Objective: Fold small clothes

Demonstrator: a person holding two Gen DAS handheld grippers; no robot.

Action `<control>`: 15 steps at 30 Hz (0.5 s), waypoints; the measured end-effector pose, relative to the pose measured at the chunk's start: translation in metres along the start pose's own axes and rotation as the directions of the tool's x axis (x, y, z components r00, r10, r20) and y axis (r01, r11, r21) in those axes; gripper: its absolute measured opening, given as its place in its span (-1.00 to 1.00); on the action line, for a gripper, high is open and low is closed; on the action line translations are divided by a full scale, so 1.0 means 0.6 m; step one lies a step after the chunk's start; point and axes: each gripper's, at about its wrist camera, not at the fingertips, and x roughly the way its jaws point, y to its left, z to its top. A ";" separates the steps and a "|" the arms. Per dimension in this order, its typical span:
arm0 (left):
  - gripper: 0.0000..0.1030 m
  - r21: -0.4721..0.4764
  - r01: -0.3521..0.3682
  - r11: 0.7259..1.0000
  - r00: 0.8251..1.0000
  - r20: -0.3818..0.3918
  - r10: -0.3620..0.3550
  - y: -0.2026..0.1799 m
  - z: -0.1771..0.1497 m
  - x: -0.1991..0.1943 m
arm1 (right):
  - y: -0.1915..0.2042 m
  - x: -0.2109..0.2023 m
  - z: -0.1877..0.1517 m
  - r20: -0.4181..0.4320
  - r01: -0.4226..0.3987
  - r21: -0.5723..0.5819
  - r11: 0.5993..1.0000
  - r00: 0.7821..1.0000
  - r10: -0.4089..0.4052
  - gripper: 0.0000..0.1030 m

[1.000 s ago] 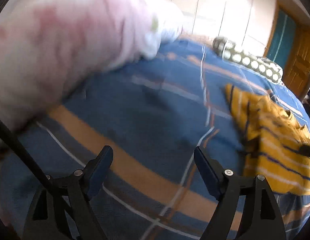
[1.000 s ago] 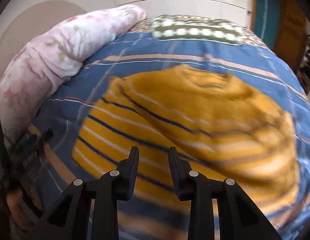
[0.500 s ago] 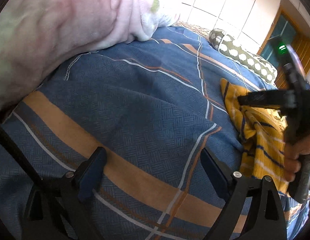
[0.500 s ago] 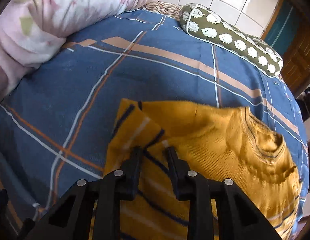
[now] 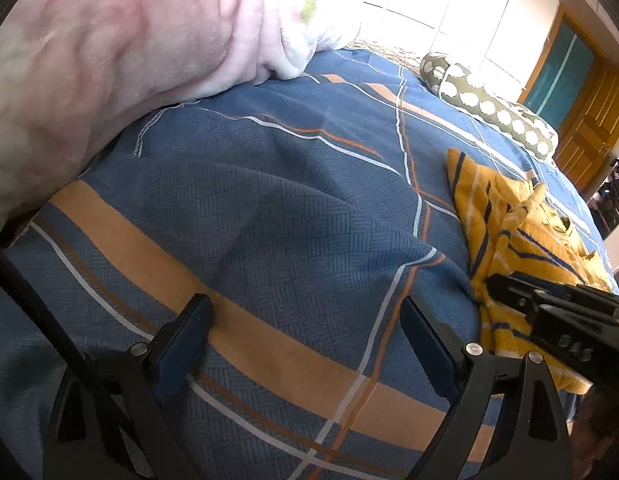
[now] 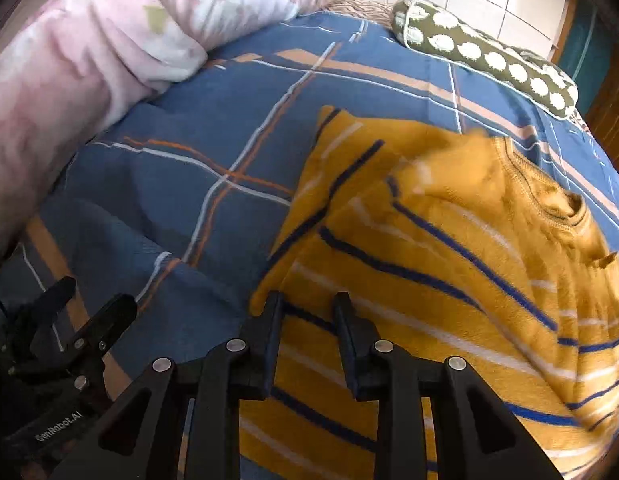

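Our left claw [image 5: 305, 336] stands spread wide, holding nothing, low over the blue plaid bedspread [image 5: 269, 208], with an orange band of the cloth running beneath its fingers. Our right claw [image 6: 307, 312] has its fingers fairly close together but a gap shows between them; they sit at the near edge of the yellow striped sweater [image 6: 449, 264], and we cannot tell whether any cloth is pinched.

In the right wrist view the sweater lies on the bed from the centre out toward 3 and 5 o'clock, its neckline toward 2 o'clock and one sleeve folded across the body, the sleeve end pointing toward 12 o'clock. In the left wrist view the same sweater [image 5: 509, 236] sits at 3 o'clock, with the right claw's black body over its near part.

A pink floral quilt [image 6: 109, 48] is bunched along the bed at 10 o'clock, touching the bedspread. A green bolster with white dots [image 6: 485, 52] lies at 1 o'clock, well apart from the sweater. The left claw shows at 8 o'clock in the right wrist view.
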 end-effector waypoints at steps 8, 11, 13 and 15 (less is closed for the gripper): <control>0.90 0.042 -0.042 0.998 0.999 -0.020 0.042 -0.011 0.000 0.011 | -0.110 -0.086 -0.027 0.104 -0.025 0.193 0.981 0.995 0.005 -0.42; 0.92 0.073 -0.074 0.995 0.997 -0.030 0.077 -0.020 0.002 0.018 | -0.156 -0.114 -0.072 0.118 -0.043 0.279 0.959 0.993 0.010 -0.42; 0.93 0.086 -0.089 0.992 0.995 -0.035 0.092 -0.024 0.004 0.021 | -0.190 -0.131 -0.099 0.126 -0.044 0.317 0.948 0.992 0.004 -0.42; 0.97 0.107 -0.111 0.988 0.992 -0.042 0.116 -0.030 0.005 0.026 | -0.221 -0.160 -0.137 0.140 -0.030 0.344 0.939 0.990 -0.020 -0.42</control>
